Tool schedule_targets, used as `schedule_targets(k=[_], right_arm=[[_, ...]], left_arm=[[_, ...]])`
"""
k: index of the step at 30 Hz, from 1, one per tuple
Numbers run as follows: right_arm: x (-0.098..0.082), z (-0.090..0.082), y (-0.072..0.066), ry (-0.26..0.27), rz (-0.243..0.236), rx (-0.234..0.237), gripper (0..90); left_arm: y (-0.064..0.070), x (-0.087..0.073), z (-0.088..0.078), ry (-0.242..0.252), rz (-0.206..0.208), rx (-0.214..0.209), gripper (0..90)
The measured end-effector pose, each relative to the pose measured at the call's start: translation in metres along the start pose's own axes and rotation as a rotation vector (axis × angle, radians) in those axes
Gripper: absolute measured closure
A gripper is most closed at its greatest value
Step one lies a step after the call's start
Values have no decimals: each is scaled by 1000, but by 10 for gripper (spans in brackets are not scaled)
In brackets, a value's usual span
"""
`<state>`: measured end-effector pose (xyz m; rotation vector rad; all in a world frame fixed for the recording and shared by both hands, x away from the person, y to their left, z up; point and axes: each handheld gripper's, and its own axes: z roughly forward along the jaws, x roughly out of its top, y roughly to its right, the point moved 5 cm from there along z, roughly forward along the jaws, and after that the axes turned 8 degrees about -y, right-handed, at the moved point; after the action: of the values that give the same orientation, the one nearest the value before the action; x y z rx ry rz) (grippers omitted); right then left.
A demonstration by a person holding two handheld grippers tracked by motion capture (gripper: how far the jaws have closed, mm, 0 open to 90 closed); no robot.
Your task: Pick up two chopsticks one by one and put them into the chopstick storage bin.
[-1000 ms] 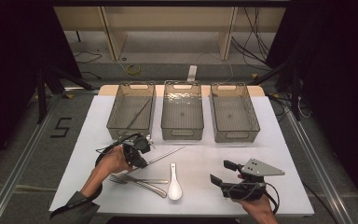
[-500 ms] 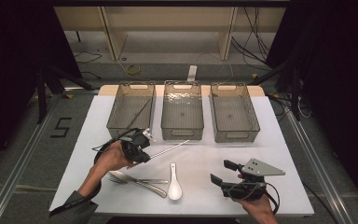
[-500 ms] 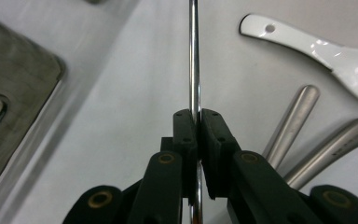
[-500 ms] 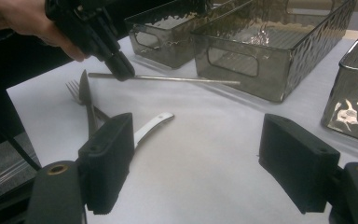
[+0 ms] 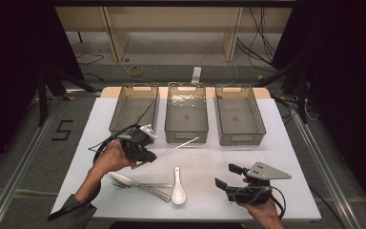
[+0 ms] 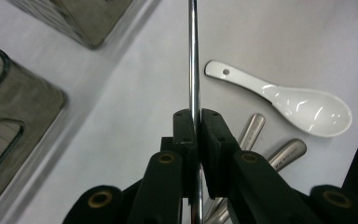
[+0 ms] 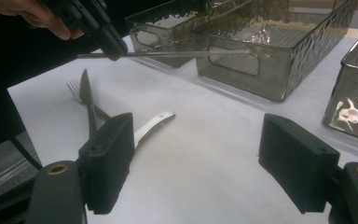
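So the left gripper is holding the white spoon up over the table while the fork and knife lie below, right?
Not quite. The left gripper is shut on a thin metal rod, not the white spoon, as the left gripper view shows. The spoon lies on the table beside the fork and knife.

A single dark numeral "5" [image 5: 63, 130] is marked on the grey floor [image 5: 24, 157] beside the table's left edge.

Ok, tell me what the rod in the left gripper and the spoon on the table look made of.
Rod: likely polished metal, thin and mirror-bright. Spoon: looks like glazed white ceramic, with glossy highlights in its bowl; hard plastic is possible. The left gripper is shut on the rod.
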<state>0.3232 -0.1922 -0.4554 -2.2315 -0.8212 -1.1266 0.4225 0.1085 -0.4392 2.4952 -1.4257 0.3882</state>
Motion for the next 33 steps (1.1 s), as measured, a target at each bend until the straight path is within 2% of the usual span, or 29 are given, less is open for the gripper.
schedule_targets(k=[4, 11, 15, 26, 29, 33], right_arm=[[0, 0, 1, 3, 7, 3, 274], [0, 0, 1, 0, 3, -2, 274], [-1, 1, 2, -3, 9, -2, 273], [0, 1, 3, 4, 8, -3, 254], [0, 0, 2, 5, 8, -2, 254], [0, 0, 3, 6, 9, -2, 254]], left_arm=[[-1, 2, -8, 36, -12, -10, 848], [-13, 11, -26, 109, -62, 24, 848], [-28, 13, -33, 155, -114, 39, 847], [-75, 10, -43, 205, -245, 111, 847], [-84, 11, -47, 233, -279, 118, 847], [-91, 11, -50, 239, -302, 128, 847]])
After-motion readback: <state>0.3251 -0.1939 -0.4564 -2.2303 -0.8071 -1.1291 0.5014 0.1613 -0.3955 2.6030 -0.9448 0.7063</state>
